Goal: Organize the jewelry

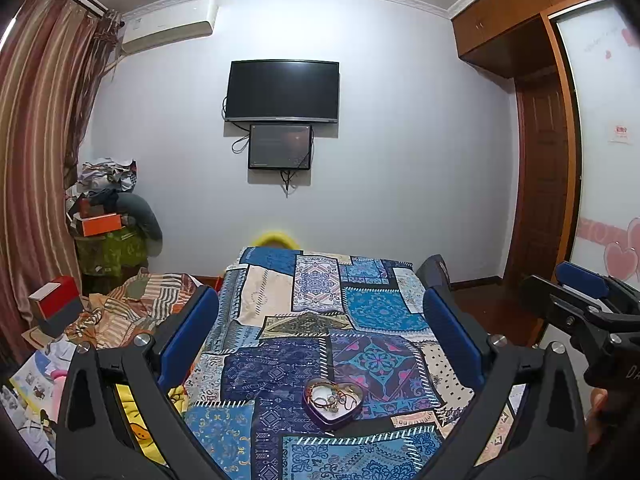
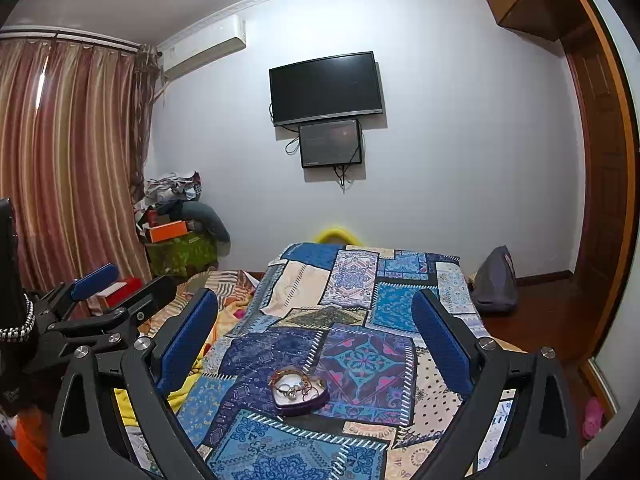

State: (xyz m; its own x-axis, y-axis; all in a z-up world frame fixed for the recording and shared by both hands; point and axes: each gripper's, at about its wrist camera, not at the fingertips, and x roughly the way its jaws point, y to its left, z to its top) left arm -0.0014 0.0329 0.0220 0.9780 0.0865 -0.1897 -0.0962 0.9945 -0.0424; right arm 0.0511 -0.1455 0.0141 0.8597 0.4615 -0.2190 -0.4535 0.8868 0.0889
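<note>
The left gripper point(image 1: 320, 330), black-framed with blue ribbed pads, is held above the bed with its two fingers spread wide and nothing between them. The right gripper point(image 2: 318, 330), of the same black and blue build, is likewise spread wide and empty. In the left wrist view the right gripper shows at the right edge, beside the left one and clear of it; in the right wrist view the left gripper shows at the left edge.

Between and below the fingers of both grippers lies the small purple heart-shaped tin tray point(image 1: 335, 416) point(image 2: 301, 407), resting flat on the blue patchwork bedspread point(image 1: 280, 360) point(image 2: 360, 360), on the near half of the bed. Neither gripper touches it. In the left wrist view the heart's tip points toward the camera, its two lobes toward the far wall, so its long axis runs roughly along the length of the bed. In the right wrist view the tip points toward the camera and a little to the left.

Inside the tray sits a tangle of jewelry point(image 1: 332, 396) point(image 2: 294, 386): a reddish-brown beaded bracelet curled along the far rim, thin dark cords, and some small metal rings or charms, too small to tell apart.

On the pale far wall hangs a black flat television point(image 1: 282, 90) point(image 2: 326, 88), with a smaller dark screen point(image 1: 280, 146) point(image 2: 330, 143) just under it.
</note>
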